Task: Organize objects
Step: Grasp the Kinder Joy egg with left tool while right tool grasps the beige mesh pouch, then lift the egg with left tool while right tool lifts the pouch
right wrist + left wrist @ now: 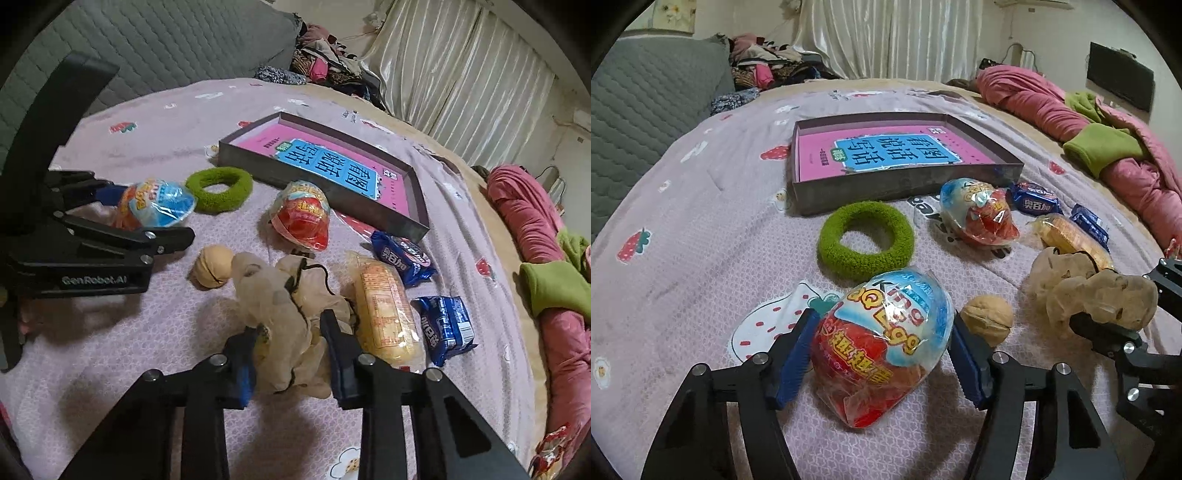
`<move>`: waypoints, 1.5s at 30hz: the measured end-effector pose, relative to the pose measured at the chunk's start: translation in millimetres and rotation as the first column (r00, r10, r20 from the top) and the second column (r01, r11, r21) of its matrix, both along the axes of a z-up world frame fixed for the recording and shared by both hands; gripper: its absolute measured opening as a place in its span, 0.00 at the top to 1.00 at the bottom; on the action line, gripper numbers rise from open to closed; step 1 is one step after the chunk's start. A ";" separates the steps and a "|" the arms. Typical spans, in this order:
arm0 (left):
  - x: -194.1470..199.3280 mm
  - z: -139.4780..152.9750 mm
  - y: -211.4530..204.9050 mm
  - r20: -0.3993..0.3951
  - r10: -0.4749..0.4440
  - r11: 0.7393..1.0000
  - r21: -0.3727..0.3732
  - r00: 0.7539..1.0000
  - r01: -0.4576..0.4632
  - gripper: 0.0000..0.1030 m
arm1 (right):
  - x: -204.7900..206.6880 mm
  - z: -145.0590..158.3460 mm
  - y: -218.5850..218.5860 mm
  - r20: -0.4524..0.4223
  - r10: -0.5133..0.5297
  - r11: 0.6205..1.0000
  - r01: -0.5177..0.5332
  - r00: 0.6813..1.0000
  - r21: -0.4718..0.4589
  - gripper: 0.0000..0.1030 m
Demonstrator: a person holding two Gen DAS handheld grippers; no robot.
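On a bed [683, 206] spread with a pale quilted cover printed with strawberries, I work two tools among scattered snacks. At twelve o'clock from my left hand-held gripper [877, 354] lies the largest piece, a shallow dark cardboard box [905, 184], rectangular and thin-walled, with a glossy pink-and-blue book [886, 153] flat inside it.

Just in front of the box sits a fuzzy green ring [866, 242], soft and doughnut-shaped. My left hand-held gripper has its ribbed blue pads on either side of a plastic-wrapped toy egg [882, 343], crinkly film over a red-and-blue shell; the pads touch the wrapper, and I cannot tell how firmly. A second toy egg [979, 214] of the same kind lies at one o'clock, near the box's front corner.

My right hand-held gripper [290, 350] is clamped on a beige plush toy [288, 295], limp, nubbly and edged with dark cord, which lies directly ahead of its fingers. At two o'clock from it rests a long clear-wrapped biscuit pack [384, 314], and beyond that two shiny blue snack packets [402, 254], one nearer the box, the other further right.

Smallest, a wrinkled round walnut [988, 319] touches the outside of my left tool's right finger.
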State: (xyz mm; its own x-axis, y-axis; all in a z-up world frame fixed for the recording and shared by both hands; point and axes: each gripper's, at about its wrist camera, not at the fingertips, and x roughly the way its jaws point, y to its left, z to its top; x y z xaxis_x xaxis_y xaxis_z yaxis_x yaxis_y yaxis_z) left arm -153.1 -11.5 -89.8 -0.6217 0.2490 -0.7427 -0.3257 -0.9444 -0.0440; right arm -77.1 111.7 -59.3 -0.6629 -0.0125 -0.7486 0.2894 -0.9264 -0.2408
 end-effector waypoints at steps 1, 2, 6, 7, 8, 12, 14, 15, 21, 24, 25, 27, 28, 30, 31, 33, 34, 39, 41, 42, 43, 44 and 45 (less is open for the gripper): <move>0.9 0.7 0.1 0.000 0.004 1.000 -0.006 1.000 -0.004 0.33 | 0.7 2.0 1.6 0.003 0.002 1.000 -0.002 1.000 -0.017 0.70; 1.8 1.5 0.3 0.001 0.010 1.000 -0.012 1.000 -0.010 0.33 | 1.5 3.2 2.9 0.006 0.001 1.000 -0.001 1.000 -0.030 0.70; 8.5 10.2 -1.2 -0.026 0.028 0.999 -0.022 0.999 -0.029 0.33 | 4.8 9.6 10.8 0.016 -0.002 0.995 0.004 1.000 -0.101 0.70; 9.6 11.9 -2.6 -0.032 0.032 0.999 -0.025 0.999 -0.032 0.33 | 5.7 11.1 12.8 0.019 -0.005 0.993 0.007 1.000 -0.116 0.70; 11.1 14.1 -3.4 -0.034 0.038 0.999 -0.027 0.999 -0.038 0.33 | 7.1 12.1 14.4 0.019 -0.008 0.991 0.010 1.000 -0.131 0.70; 18.7 23.3 -8.2 -0.053 0.076 0.996 -0.033 0.996 -0.077 0.33 | 9.6 17.6 21.2 0.024 -0.021 0.982 0.025 1.000 -0.186 0.70; 25.4 28.3 -12.0 -0.059 0.089 0.996 -0.020 0.994 -0.090 0.33 | 11.7 20.8 24.0 0.020 -0.029 0.979 0.033 0.999 -0.203 0.70; 28.0 30.5 -13.1 -0.064 0.095 0.995 -0.018 0.993 -0.097 0.33 | 12.4 21.8 25.0 0.019 -0.033 0.977 0.036 0.999 -0.210 0.70; 45.9 43.5 -11.1 -0.095 0.127 0.992 -0.015 0.987 -0.129 0.33 | 16.7 29.7 27.9 0.010 -0.053 0.967 0.054 0.999 -0.248 0.70; 55.1 44.7 -11.9 -0.084 0.138 0.990 0.005 0.987 -0.138 0.33 | 19.8 34.9 28.1 -0.001 -0.064 0.963 0.062 0.998 -0.261 0.70; 58.1 45.2 -11.9 -0.086 0.142 0.990 0.006 0.986 -0.142 0.33 | 21.2 37.2 28.0 -0.006 -0.066 0.962 0.062 0.998 -0.266 0.70; 65.2 46.7 -11.4 -0.087 0.149 0.989 0.009 0.985 -0.149 0.33 | 23.3 41.0 27.3 -0.014 -0.069 0.962 0.063 0.997 -0.264 0.70; 67.6 47.7 -11.6 -0.089 0.153 0.988 0.011 0.984 -0.153 0.33 | 24.4 42.7 26.4 -0.017 -0.069 0.964 0.062 0.997 -0.258 0.70; 74.1 49.5 -12.3 -0.094 0.169 0.986 0.017 0.981 -0.168 0.33 | 26.9 45.6 24.6 -0.024 -0.072 0.968 0.064 0.997 -0.241 0.70; 76.5 50.1 -12.1 -0.096 0.175 0.985 0.019 0.980 -0.174 0.33 | 29.1 47.0 24.3 -0.030 -0.074 0.970 0.065 0.997 -0.235 0.70; 81.2 51.9 -11.3 -0.099 0.188 0.982 0.023 0.977 -0.186 0.33 | 32.9 50.0 23.5 -0.037 -0.075 0.970 0.064 0.997 -0.233 0.70; 82.2 53.3 -10.7 -0.099 0.193 0.981 0.025 0.976 -0.191 0.33 | 34.7 51.0 23.9 -0.041 -0.076 0.970 0.065 0.996 -0.233 0.70; 96.0 57.7 -5.0 -0.108 0.216 0.976 0.030 0.970 -0.214 0.33 | 42.8 56.4 24.8 -0.054 -0.079 0.967 0.064 0.995 -0.245 0.70; 100.4 58.1 -1.9 -0.107 0.219 0.976 0.031 0.970 -0.217 0.33 | 46.1 58.4 25.4 -0.059 -0.076 0.966 0.059 0.995 -0.251 0.70; 102.4 58.2 -0.7 -0.106 0.221 0.975 0.035 0.970 -0.218 0.33 | 47.9 59.1 25.9 -0.061 -0.076 0.966 0.058 0.995 -0.253 0.70; 104.3 58.3 -0.2 -0.104 0.224 0.974 0.042 0.969 -0.221 0.33 | 49.8 60.0 26.5 -0.063 -0.076 0.965 0.057 0.995 -0.255 0.70; 106.0 58.0 -0.4 -0.101 0.224 0.974 0.045 0.969 -0.221 0.33 | 51.4 61.1 26.8 -0.066 -0.074 0.965 0.055 0.995 -0.256 0.70; 108.1 58.3 0.4 -0.099 0.230 0.973 0.047 0.968 -0.226 0.33 | 53.8 62.5 28.5 -0.072 -0.076 0.965 0.055 0.995 -0.257 0.70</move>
